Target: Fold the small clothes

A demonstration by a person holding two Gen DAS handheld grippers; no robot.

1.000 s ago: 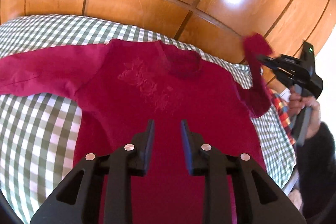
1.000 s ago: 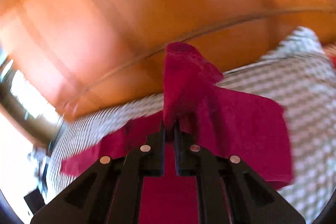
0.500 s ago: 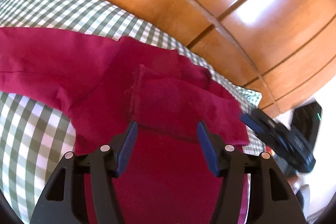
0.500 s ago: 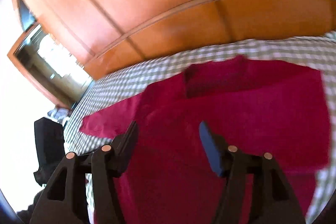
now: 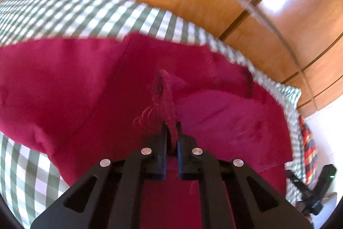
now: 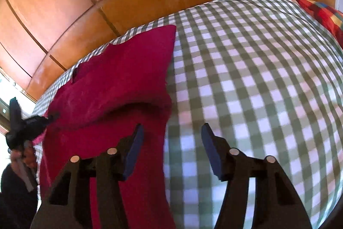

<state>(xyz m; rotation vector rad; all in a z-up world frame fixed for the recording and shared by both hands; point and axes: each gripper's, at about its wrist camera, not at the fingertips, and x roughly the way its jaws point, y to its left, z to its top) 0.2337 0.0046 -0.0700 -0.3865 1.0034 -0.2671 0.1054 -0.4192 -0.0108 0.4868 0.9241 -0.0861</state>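
Green-and-white checked bedcover [image 6: 246, 78] carries the crimson sweater [image 5: 64, 89], spread flat with its collar toward 12 o'clock and one sleeve stretched out to 9 o'clock. The left tool [image 5: 172, 132] points toward 12 o'clock, its jaws pinched narrow on a cuff [image 5: 165, 98]. The right tool [image 6: 171, 143] hovers, jaws wide, holding nothing, over the sweater's edge.

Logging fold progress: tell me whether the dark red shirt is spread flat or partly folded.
Partly folded. The dark red shirt has one side laid over its body on the green checked cloth, and the left hand-held gripper pinches a bunched ridge.
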